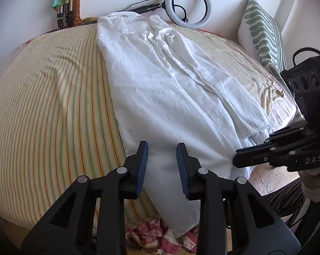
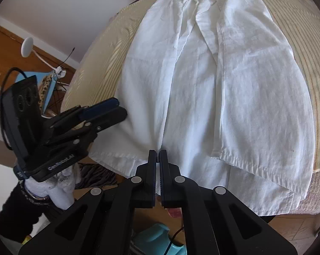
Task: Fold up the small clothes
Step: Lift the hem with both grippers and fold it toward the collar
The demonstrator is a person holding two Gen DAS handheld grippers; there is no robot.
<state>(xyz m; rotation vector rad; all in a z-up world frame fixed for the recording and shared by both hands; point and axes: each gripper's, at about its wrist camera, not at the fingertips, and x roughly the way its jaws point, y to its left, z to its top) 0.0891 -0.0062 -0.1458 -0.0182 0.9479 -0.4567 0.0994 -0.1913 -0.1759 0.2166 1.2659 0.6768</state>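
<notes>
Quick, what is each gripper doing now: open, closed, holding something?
Left gripper: open, jaws astride the shirt's hem, pads not pressing.
Right gripper: closed on the shirt's hem.

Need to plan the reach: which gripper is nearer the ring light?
Left. The left gripper is over the shirt's left hem, facing the ring light; the right gripper pinches the opposite hem.

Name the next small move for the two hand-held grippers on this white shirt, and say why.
Probably close the left hand-held gripper on the white shirt: its jaws straddle the hem without pinching it, while the right hand-held gripper looks shut on the hem.
</notes>
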